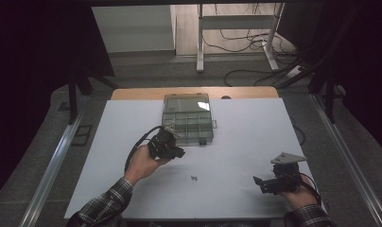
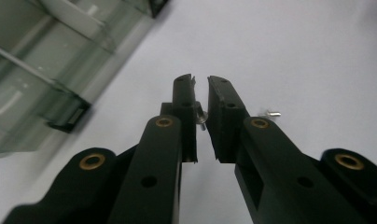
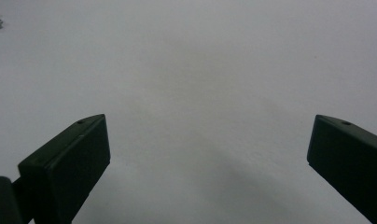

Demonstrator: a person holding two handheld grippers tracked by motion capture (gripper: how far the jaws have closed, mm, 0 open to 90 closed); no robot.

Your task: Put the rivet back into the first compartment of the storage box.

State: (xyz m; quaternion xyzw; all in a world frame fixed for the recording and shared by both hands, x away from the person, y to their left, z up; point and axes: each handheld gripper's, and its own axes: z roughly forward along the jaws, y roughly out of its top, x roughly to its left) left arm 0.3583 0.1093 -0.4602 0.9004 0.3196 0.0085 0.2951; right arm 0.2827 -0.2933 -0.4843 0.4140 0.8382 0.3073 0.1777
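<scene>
Left gripper [image 2: 201, 81], jaws nearly pressed together, pinching one small metal screw [image 2: 200, 116] just beside the clear organiser box [image 2: 32, 70].
Item: tiny, light, hard, slick; you hold it mid-shank, grip looks marginal. Spare screws [image 1: 194, 178] loose on table [image 1: 255, 137]. Right gripper [image 3: 207, 154] spread, idle.

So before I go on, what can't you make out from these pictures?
- Box compartments: high view, too small and dim to tell their contents; left gripper view cuts the box at its edge.
- Screw between the left tongs: left gripper view, mostly hidden by the jaws, so the grip is unclear.
- Loose screws: high view, too small to count.
- Right tongs: open over bare table.
</scene>
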